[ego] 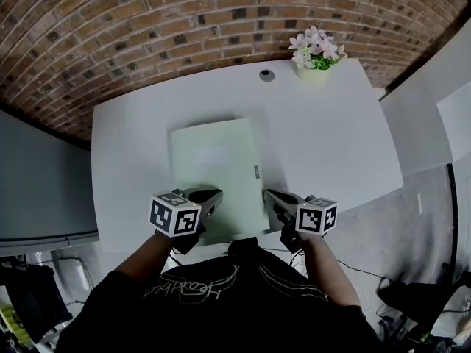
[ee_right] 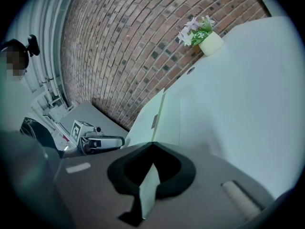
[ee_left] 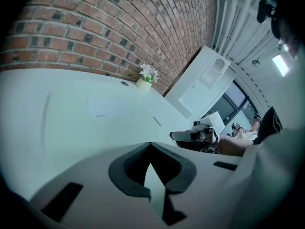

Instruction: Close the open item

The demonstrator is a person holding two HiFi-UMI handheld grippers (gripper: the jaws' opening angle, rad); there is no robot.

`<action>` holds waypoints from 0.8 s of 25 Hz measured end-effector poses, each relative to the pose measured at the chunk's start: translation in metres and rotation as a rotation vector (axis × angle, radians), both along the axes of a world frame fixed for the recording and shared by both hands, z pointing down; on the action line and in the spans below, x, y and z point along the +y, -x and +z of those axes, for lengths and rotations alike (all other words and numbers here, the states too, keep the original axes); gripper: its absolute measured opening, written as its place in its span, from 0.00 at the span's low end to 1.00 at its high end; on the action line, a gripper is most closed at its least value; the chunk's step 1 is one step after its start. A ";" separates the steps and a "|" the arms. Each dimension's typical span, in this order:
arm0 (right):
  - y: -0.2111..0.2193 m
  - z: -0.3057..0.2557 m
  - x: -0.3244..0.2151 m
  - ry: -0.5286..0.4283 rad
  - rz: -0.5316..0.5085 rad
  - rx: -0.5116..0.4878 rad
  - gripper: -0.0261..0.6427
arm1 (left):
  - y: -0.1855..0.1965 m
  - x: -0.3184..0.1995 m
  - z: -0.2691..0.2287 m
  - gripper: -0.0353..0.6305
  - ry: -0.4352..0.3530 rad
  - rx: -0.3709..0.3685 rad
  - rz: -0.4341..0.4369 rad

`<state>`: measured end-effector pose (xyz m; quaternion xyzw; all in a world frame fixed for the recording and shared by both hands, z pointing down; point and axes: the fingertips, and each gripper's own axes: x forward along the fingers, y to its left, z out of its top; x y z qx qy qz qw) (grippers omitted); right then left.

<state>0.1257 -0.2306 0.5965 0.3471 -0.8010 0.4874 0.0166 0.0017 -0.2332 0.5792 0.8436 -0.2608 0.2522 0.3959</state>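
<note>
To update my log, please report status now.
Both shut: left claw, right claw, at near edge of green item. It lies flat, looks closed. Nothing blocking; flower pot far off.

**Layout of the table top, seen from the head view.**
We find the folder (ego: pixel 213 160) lying flat at the middle of the table (ego: pixel 338 145), which stands before the brick wall (ego: pixel 147 28). Behind the folder, near the table's far edge, sits a round cable hole (ego: pixel 266 75). To the hole's right, toward the far right corner, stands the flower pot (ego: pixel 315 73). The left gripper (ego: pixel 214 197) reaches over the folder's near left part. The right gripper (ego: pixel 271 195) sits at the folder's near right edge.
</note>
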 end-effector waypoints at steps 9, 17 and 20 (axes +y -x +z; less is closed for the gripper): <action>0.000 0.001 0.000 -0.004 0.012 0.014 0.04 | -0.004 0.001 0.021 0.06 -0.013 -0.191 0.034; -0.005 0.002 -0.002 -0.020 0.021 0.067 0.04 | -0.007 -0.001 0.026 0.06 -0.012 -0.246 0.056; -0.003 0.001 -0.002 -0.020 0.023 0.074 0.04 | -0.007 -0.001 0.026 0.06 -0.018 -0.248 0.058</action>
